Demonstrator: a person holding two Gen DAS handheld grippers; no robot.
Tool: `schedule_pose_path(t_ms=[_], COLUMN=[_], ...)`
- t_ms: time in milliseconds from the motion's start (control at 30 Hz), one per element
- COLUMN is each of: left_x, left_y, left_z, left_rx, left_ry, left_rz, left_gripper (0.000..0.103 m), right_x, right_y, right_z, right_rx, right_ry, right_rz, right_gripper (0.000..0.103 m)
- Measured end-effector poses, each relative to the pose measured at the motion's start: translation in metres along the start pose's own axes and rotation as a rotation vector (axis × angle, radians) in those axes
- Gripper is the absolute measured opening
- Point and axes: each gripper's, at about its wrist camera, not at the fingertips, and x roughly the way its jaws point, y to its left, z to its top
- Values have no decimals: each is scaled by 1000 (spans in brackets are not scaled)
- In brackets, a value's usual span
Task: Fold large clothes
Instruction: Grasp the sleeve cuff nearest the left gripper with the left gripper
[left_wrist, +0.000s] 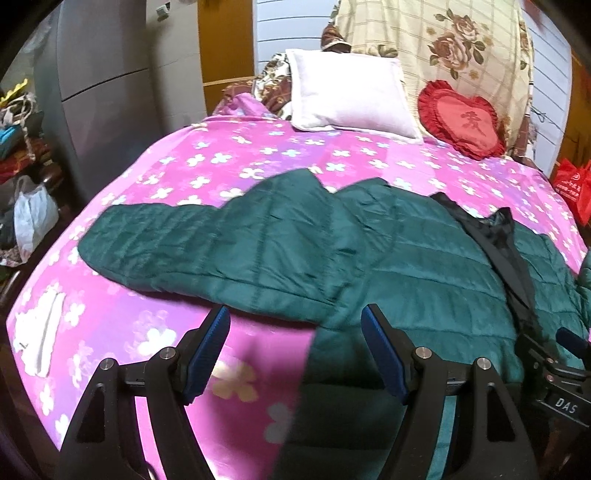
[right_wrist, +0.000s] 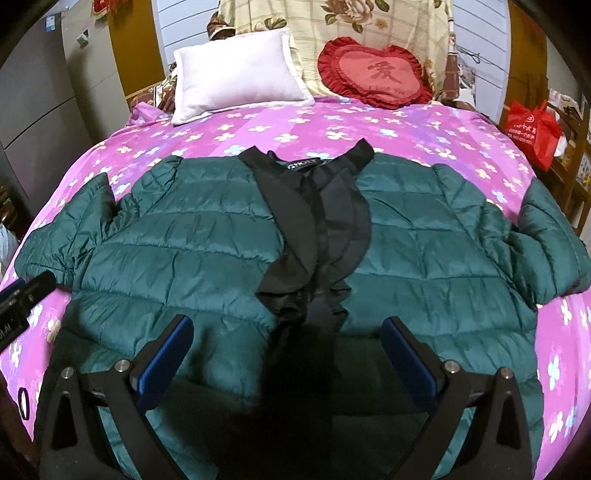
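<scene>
On the bed, seen from the left wrist: dark green quilted jacket spread flat over the pink flowered cover, one sleeve stretched out toward the left edge, body running off to the right. Black lining showing along the opened front, at the right of this view. Left claw gaping, blue pads well apart, nothing between them; poised over the near hem where green meets pink. Right claw glimpsed at the lower right edge, above the jacket. White pillow and red heart cushion well beyond, at the head of the bed.

From the right wrist: jacket laid out front up, collar at the far end toward the pillow, hem nearest the camera. Long axis from collar to hem therefore running near to far; sleeves out to left and right, crosswise, the right one bent back on itself. Front panels parted, black lining exposed down the middle. Right claw open likewise, empty, hovering above the near hem at the centre opening. Left claw only a dark sliver at the left edge.

By the look of it, no fold made yet: spread and roughly smoothed only. Left to do, probably: closing the front, bringing both sleeves in, folding hem toward collar.
</scene>
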Motion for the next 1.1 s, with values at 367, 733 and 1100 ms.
schedule_pose_path(t_ms=[367, 733, 1100], left_x=[23, 94, 130], left_y=[120, 260, 287], left_z=[33, 36, 39], left_rx=[-232, -531, -622], left_ry=[-24, 60, 46], left_rz=[95, 256, 264], left_gripper=[52, 52, 46], right_x=[6, 13, 20], right_y=[4, 9, 11], right_z=[3, 5, 8], right_rx=[-23, -56, -66], right_ry=[12, 28, 43], right_rz=[0, -3, -4], right_gripper=[103, 103, 103])
